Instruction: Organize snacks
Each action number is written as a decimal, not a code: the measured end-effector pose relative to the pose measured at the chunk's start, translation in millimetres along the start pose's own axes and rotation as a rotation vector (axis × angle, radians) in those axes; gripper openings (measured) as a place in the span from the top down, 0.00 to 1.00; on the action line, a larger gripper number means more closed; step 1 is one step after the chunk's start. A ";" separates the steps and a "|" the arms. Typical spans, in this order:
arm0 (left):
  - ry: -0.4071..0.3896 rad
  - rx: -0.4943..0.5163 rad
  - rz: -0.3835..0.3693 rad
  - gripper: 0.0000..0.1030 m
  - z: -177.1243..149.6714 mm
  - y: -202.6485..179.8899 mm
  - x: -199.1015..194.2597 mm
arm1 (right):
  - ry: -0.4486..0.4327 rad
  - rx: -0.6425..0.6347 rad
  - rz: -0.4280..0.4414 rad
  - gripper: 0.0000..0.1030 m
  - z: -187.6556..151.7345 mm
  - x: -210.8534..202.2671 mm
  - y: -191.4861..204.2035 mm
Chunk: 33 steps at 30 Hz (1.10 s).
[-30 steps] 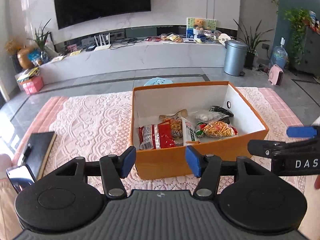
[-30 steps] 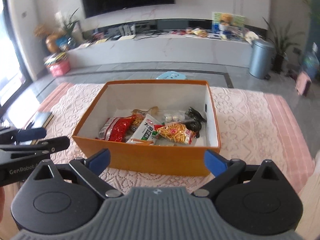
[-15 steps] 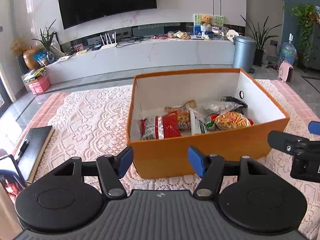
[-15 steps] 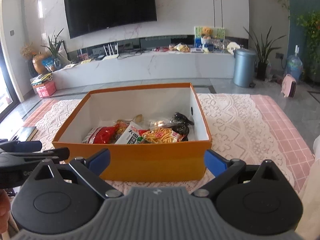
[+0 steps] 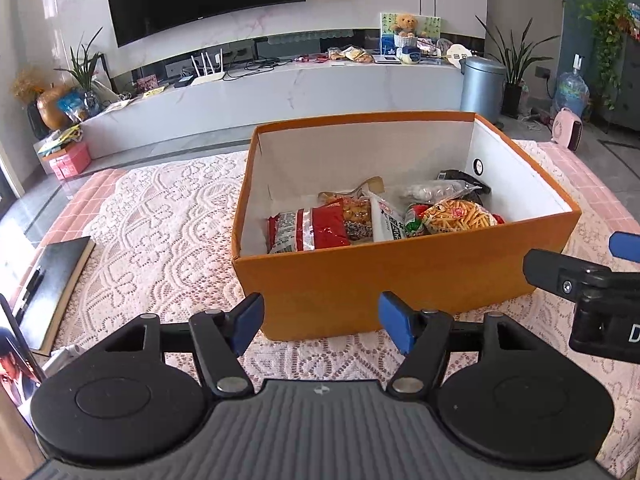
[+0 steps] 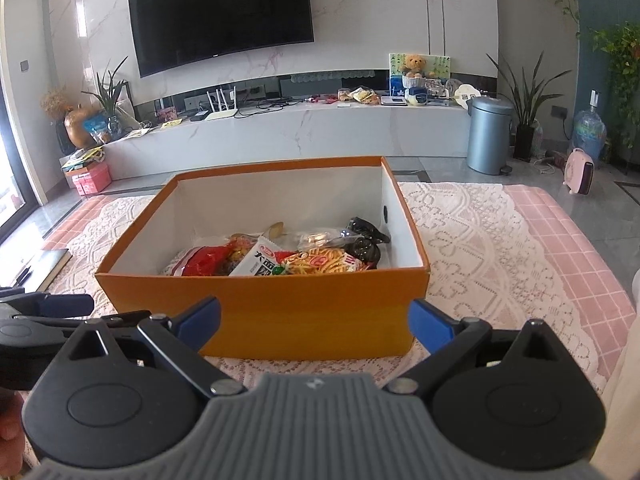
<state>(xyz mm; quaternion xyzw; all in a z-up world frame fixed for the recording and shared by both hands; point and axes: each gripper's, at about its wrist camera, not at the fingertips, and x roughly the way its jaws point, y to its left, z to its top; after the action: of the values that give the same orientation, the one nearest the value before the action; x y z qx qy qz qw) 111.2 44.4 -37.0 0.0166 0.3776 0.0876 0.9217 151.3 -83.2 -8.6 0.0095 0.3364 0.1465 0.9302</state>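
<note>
An orange box [image 5: 400, 276] with white inner walls stands on the lace tablecloth; it also shows in the right wrist view [image 6: 312, 320]. Inside lie several snack packs: a red pack [image 5: 308, 232], a white pack [image 5: 386, 222], an orange-stick pack [image 5: 460, 216] and a dark pack [image 5: 460, 178]. The same red pack [image 6: 204, 264] and orange-stick pack [image 6: 324, 262] show from the right. My left gripper [image 5: 320, 322] is open and empty in front of the box's near wall. My right gripper [image 6: 314, 318] is open wide and empty, also before that wall.
A black notebook with a pen [image 5: 52, 284] lies at the table's left edge. A phone [image 5: 16, 364] shows at the lower left. Behind the table are a white TV bench [image 6: 300, 128], a grey bin [image 6: 490, 134] and potted plants.
Both grippers have dropped lower and pulled back slightly, so the box now looks taller and I see it more from the side. Both stay open and empty.
</note>
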 end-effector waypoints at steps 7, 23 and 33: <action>-0.003 0.003 0.010 0.25 1.4 -0.2 -2.0 | 0.008 0.004 -0.001 0.06 -0.6 -1.7 -0.4; 0.004 0.018 0.026 0.25 1.1 -0.5 0.4 | 0.010 0.004 0.008 0.06 -1.5 -0.1 -0.8; 0.005 0.026 0.026 0.25 1.2 -0.2 0.3 | 0.012 0.001 0.010 0.06 -1.8 0.1 0.2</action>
<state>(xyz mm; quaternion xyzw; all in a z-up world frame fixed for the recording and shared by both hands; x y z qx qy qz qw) 112.2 44.3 -36.4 0.0332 0.3807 0.0948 0.9192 150.2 -83.1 -10.0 0.0106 0.3421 0.1510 0.9274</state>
